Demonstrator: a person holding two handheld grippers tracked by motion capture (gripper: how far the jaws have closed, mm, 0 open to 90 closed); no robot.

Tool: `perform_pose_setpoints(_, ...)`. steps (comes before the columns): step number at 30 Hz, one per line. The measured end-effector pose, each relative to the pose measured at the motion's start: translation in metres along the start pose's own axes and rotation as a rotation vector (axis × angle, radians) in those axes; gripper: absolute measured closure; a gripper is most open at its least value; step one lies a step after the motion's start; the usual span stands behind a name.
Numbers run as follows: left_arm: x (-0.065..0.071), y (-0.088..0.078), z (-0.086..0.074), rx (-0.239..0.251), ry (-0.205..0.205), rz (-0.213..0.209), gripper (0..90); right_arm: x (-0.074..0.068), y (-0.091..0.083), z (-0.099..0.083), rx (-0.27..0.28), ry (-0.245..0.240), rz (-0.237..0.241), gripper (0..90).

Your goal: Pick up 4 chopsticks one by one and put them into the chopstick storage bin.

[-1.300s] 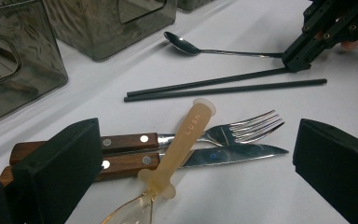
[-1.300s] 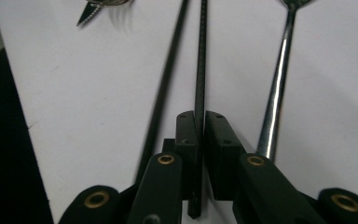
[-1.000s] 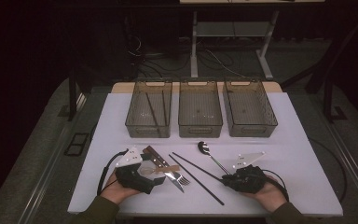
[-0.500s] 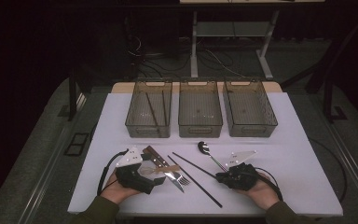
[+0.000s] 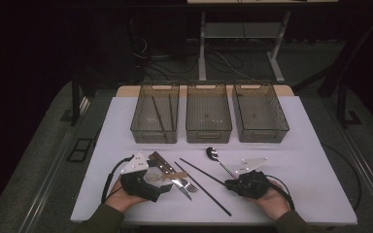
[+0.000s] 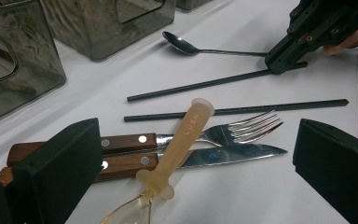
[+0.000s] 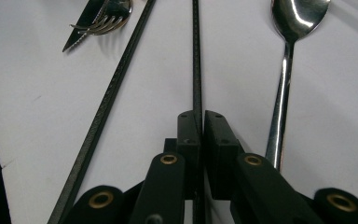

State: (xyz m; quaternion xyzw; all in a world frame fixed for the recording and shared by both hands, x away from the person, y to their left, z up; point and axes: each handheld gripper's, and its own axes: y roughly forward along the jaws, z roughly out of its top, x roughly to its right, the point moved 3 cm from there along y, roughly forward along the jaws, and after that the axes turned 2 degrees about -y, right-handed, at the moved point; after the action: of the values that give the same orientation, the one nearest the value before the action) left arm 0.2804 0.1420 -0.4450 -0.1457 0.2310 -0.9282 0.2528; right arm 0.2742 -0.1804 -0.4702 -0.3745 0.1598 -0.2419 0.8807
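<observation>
My right gripper [image 7: 197, 122] is pinching one black chopstick [image 7: 196, 56] tight, beside the spoon [image 7: 286, 70]. My left gripper [image 6: 200, 168] is staying wide open over the amber spoon [image 6: 177, 154].

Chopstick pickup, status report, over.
Right gripper shut on chopstick. Left gripper open over knife. Steel spoon close beside, second chopstick clear.

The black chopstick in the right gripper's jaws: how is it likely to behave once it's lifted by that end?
The black chopstick is long, thin and straight, so probably stiff and light. The right gripper is shut on it near one end, so the free length may droop or swing. Its surface looks finely ridged, which should limit slipping, though a narrow rod could still twist between the jaws.
</observation>
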Motion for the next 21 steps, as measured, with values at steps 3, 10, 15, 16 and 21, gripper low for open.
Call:
perform_pose_setpoints(3, 0.0, 0.0, 0.0, -0.001, 0.001, -0.001, 0.4, 0.0, 0.0, 0.0, 0.002, -0.007, 0.004, 84.9)
perform_pose_setpoints(10, 0.0, 0.0, 0.0, 0.003, 0.002, 0.001, 0.5, 0.0, -0.001, 0.001, 0.012, -0.02, -0.005, 85.0)
perform_pose_setpoints(15, 0.0, 0.0, 0.0, 0.004, 0.002, 0.001, 0.5, 0.002, -0.01, 0.005, 0.051, -0.013, -0.009, 85.0)
perform_pose_setpoints(16, 0.0, 0.0, 0.0, 0.004, 0.002, 0.001, 0.4, 0.002, -0.012, 0.005, 0.057, -0.011, -0.01, 85.0)
perform_pose_setpoints(21, 0.0, -0.001, 0.0, 0.007, 0.0, 0.0, 0.4, 0.004, -0.019, 0.006, 0.088, -0.01, -0.007, 85.0)
